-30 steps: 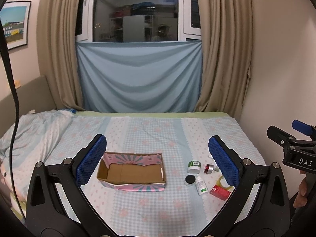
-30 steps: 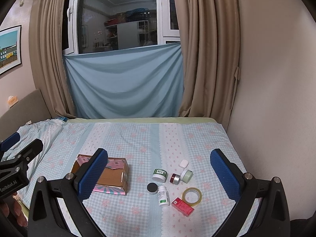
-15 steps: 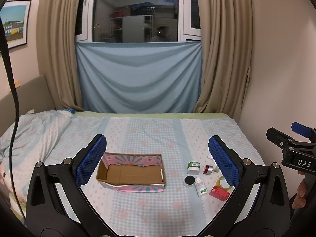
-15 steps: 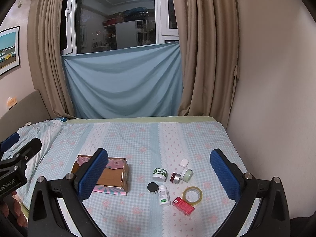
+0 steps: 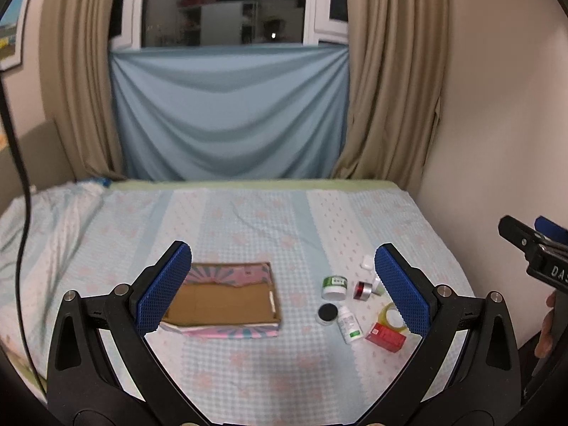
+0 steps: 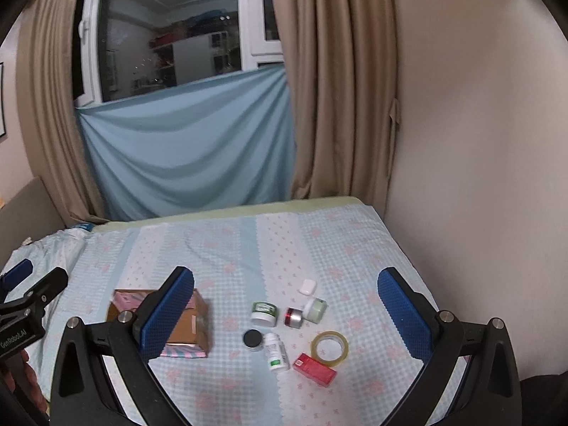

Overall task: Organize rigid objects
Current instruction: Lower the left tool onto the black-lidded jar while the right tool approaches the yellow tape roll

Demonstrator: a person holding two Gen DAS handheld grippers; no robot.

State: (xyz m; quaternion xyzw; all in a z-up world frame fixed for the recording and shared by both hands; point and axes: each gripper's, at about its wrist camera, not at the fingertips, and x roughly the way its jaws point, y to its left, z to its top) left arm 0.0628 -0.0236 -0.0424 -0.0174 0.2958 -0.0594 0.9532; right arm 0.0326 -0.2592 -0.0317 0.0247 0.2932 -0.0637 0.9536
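Right wrist, right claw (image 6: 285,316) wide, cardboard box (image 6: 191,323)

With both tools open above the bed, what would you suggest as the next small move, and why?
Probably lower the right tool toward the roll of tape. Both tools are open and hold nothing, the small items lie loose on the bedspread on its side, and the cardboard box sits open beside them.
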